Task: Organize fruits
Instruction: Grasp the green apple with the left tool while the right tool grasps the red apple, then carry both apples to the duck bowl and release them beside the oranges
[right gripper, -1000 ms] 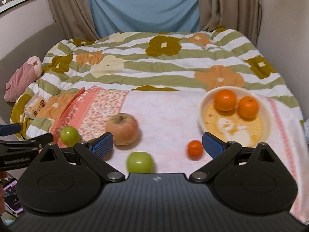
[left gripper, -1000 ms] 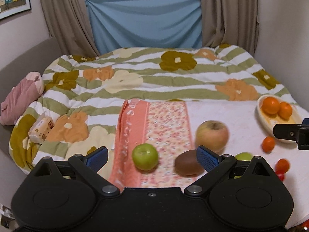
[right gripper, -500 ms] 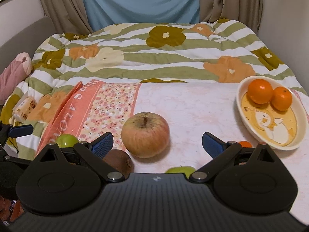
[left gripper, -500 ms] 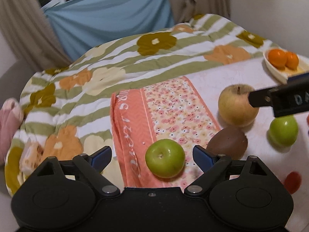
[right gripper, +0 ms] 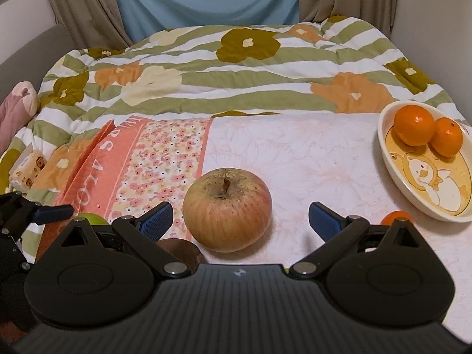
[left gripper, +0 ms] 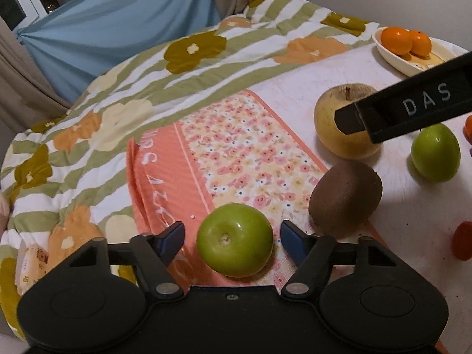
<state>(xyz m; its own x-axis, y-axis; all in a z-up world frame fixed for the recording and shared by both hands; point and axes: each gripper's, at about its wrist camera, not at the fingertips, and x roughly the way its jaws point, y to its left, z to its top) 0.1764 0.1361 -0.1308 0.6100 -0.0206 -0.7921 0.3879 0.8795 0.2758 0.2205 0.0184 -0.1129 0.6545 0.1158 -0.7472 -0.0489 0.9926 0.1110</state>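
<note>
In the left wrist view my left gripper (left gripper: 233, 234) is open with a green apple (left gripper: 235, 239) between its fingers on the floral cloth. A brown kiwi (left gripper: 345, 195) lies just right of it, then a second green apple (left gripper: 435, 156) and a large yellow-red apple (left gripper: 339, 124). In the right wrist view my right gripper (right gripper: 240, 216) is open around the large apple (right gripper: 227, 213), not touching it. A white oval bowl (right gripper: 392, 174) at the right holds two oranges (right gripper: 414, 125). A small orange (right gripper: 396, 217) lies by its near rim.
The fruit lies on a pink cloth (right gripper: 309, 153) spread over a flowered quilt (right gripper: 236, 67) on a bed. A tissue pack (right gripper: 28, 168) and a pink cushion (right gripper: 14, 112) sit at the left edge. A wall rises at the right. Small red fruit (left gripper: 461, 239) lies at far right.
Both grippers moved forward and down. The left closed in on the green apple, now between its fingers. The right swung left from the small orange to the large apple.
</note>
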